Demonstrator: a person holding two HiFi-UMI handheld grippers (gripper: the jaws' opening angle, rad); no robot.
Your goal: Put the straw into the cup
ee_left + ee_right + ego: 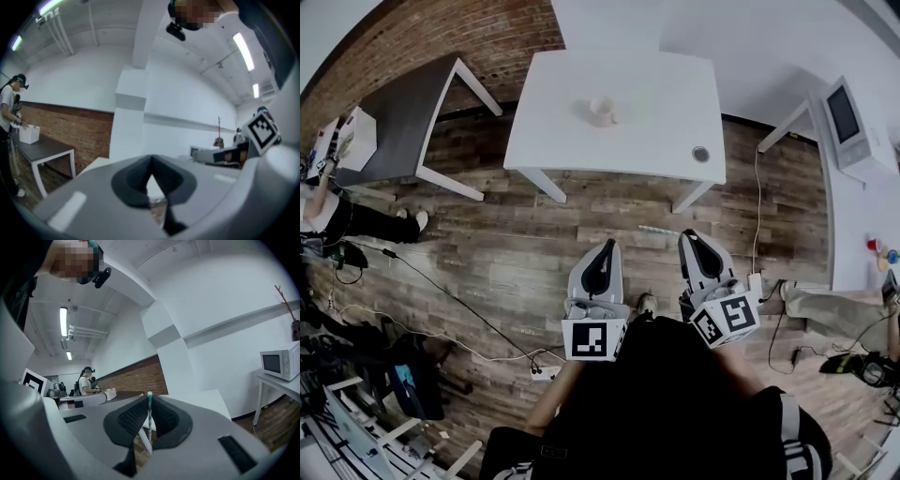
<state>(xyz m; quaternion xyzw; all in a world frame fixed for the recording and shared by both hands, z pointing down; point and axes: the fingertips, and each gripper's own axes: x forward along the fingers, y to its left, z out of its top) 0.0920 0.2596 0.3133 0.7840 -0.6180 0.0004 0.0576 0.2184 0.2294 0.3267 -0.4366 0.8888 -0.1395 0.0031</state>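
The right gripper [694, 240] has its fingers [127, 420] closed on a teal-and-white striped straw [149, 414], which stands upright between them. The left gripper [605, 251] holds nothing, its fingers [131, 182] meeting at the tips. Both are held close to the person's body over the wooden floor [516, 253], well apart from the white table [656, 103], where the cup [602, 112] stands upright near the middle

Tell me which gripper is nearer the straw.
Right. The right gripper is clamped on the striped straw, which stands between its jaws. The left gripper is held alongside, off to the straw's left, shut on nothing and not touching it.
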